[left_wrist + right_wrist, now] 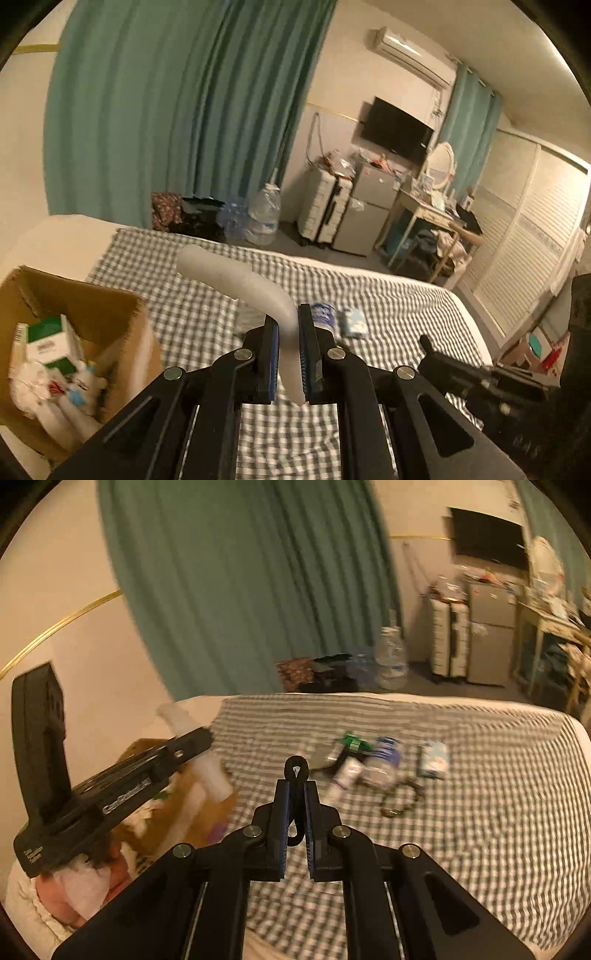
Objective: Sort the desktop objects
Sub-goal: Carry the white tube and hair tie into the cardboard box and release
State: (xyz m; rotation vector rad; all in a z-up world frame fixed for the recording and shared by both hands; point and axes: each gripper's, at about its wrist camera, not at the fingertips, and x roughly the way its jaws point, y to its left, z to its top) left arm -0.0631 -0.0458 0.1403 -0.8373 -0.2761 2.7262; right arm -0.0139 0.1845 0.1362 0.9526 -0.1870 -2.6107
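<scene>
Checked bedspread (388, 295): cardboard box (110, 306) holding green-and-white carton (51, 343) and white items, print unreadable. Left gripper (288, 325) pinches white foam tube (236, 280); right gripper (295, 797) pinches black loop (296, 770).

Dim warm indoor light, motion blur, fisheye-bent dark edges

Bed (480, 830) w/ grey-white check cover fills lower frame. At center-right on it: tissue pack (434, 759), bottle (384, 757), white tube (345, 775), green packet (354, 742), bead bracelet (400, 801). Cardboard box (122, 310) at left.
</scene>
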